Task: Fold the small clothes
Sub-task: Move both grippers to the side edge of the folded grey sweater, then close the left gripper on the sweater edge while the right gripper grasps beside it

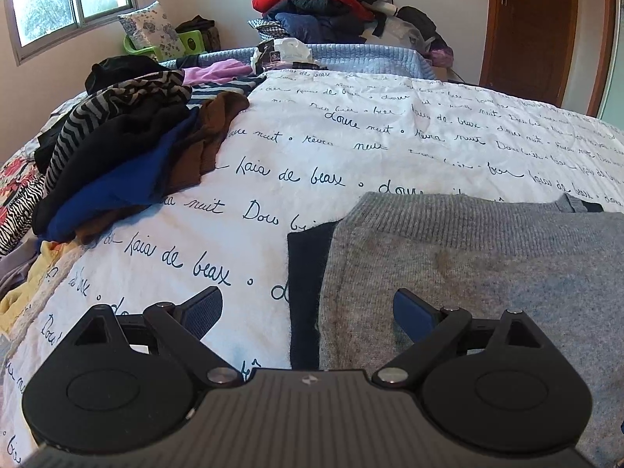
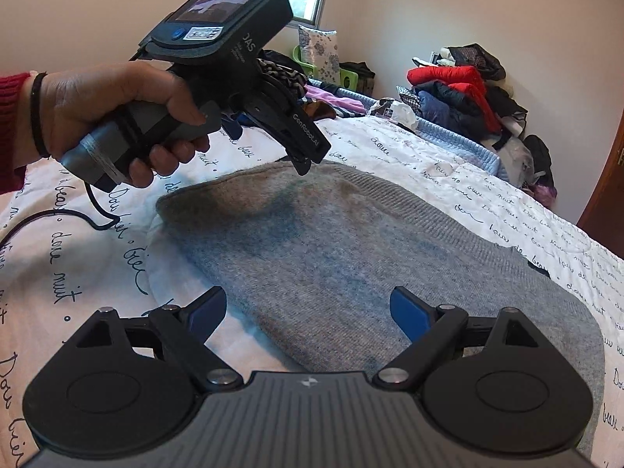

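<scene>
Both grippers hang wide open over a grey sweater on the bed.

In the left wrist view, the left gripper (image 1: 308, 312) has its jaws spread wide and empty, above the grey sweater (image 1: 487, 273) and its dark edge; a pile of clothes (image 1: 128, 156) lies at the left. In the right wrist view, the right gripper (image 2: 308, 310) is equally wide and holds nothing; only here the person's hand (image 2: 117, 117) is seen. The sweater's near part is hidden.
</scene>
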`<move>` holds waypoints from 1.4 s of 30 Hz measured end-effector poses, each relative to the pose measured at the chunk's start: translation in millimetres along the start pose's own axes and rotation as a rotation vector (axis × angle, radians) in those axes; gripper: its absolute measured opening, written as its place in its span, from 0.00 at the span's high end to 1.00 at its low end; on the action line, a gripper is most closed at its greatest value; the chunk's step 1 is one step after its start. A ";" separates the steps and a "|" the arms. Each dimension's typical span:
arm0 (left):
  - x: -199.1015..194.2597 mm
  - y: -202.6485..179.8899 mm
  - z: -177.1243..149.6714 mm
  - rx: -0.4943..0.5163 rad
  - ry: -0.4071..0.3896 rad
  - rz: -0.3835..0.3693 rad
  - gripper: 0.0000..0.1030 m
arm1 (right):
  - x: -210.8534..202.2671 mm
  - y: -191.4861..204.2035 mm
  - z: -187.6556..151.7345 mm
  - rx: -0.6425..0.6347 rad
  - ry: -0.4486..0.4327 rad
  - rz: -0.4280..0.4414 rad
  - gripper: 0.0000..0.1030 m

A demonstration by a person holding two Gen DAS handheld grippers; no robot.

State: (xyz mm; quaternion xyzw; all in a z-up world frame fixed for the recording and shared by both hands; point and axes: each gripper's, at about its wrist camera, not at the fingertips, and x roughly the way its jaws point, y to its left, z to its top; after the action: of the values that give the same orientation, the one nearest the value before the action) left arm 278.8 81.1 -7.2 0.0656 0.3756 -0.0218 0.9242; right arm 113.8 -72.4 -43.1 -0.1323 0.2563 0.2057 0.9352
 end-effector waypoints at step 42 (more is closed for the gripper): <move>96.6 55.4 23.4 -0.349 0.166 -0.639 0.10 | 79.6 89.9 6.2 -0.464 -0.107 -0.325 0.12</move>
State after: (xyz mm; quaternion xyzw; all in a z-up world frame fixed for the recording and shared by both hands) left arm 369.1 133.6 -52.2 -0.2121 0.4486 -0.2394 0.8346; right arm 138.1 34.2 -93.2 -0.3712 0.1280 0.1130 0.9127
